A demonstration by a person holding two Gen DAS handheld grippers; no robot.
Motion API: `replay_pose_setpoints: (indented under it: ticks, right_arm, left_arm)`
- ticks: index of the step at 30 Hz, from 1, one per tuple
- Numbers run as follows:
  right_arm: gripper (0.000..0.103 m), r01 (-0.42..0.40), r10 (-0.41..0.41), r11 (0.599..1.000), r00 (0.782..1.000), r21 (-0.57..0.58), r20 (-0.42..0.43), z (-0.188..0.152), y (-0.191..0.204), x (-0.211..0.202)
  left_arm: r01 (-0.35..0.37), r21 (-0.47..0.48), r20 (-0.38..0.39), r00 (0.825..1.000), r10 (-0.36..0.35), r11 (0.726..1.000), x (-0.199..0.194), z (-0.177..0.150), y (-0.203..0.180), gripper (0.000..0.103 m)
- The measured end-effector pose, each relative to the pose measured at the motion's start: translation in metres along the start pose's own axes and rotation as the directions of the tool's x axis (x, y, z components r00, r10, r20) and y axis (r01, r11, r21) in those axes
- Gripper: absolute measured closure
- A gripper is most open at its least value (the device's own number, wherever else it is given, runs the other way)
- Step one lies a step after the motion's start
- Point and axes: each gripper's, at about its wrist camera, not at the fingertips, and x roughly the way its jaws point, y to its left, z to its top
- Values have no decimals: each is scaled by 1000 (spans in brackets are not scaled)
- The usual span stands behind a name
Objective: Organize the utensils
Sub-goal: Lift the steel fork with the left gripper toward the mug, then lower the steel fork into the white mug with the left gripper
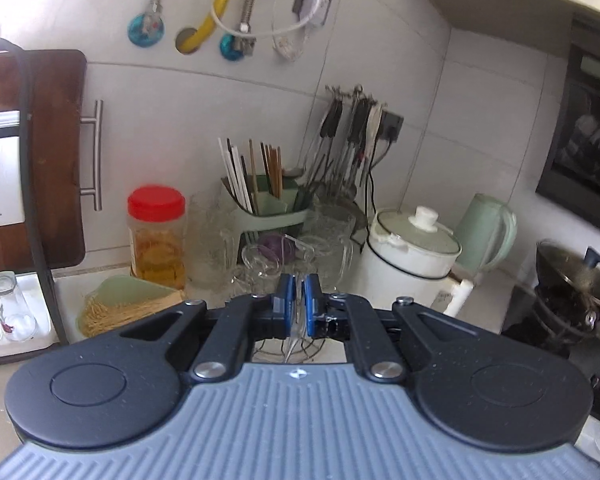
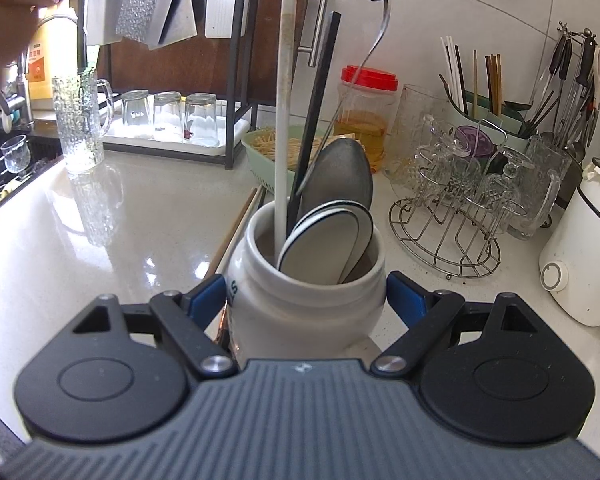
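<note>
The left gripper (image 1: 299, 300) has its jaws pinched nearly shut on the handle of a metal spoon (image 2: 342, 176), which hangs with its long axis near vertical, handle up, bowl down at the mouth of the white jar (image 2: 306, 280). The right gripper (image 2: 306, 300) is spread wide with a blue pad on each side of that jar, apparently gripping it on the counter (image 2: 140, 208). Sticking up out of the jar I count one white chopstick (image 2: 283, 112) and one black chopstick (image 2: 316, 108), both upright and leaning slightly, plus two white spoons (image 2: 326, 240) with dark rims, bowls up.
</note>
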Motion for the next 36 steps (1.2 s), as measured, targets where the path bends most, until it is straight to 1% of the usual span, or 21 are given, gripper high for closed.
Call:
replay_pose_setpoints:
  ticks: [6,16,19,21,27,30,32,36]
  right_arm:
    - [14,0,0,1000,1000,4,2,0,0,0]
    - [14,8,-8,1000,1000,9,17,-3,1,-1]
    - [14,12,-12,1000,1000,12,17,-3,2,-1]
    - [14,14,-14,1000,1000,12,17,-3,2,-1]
    - [14,17,-18,1000,1000,14,22,-4,3,-1]
    - [14,18,-18,1000,1000,13,22,-4,3,-1]
    - [14,18,-18,1000,1000,13,23,-4,3,-2]
    - [14,18,-18,1000,1000,14,24,-3,3,-2]
  left_arm:
    - [16,13,-44,999,-15,1000,3,-4,1,95]
    - [-4,-19,-77,997,3,1000,-11,-14,7,96]
    - [-6,-31,-109,994,3,1000,-16,-19,5,99]
    - [-16,-25,-140,990,12,1000,-18,-25,2,101]
    - [-20,-34,-226,974,11,999,-11,-40,3,101]
    - [-29,-63,-284,959,10,998,0,-44,7,102]
    - [-32,-75,-305,952,8,997,4,-46,10,102]
    - [-33,-69,-323,946,9,997,9,-49,11,102]
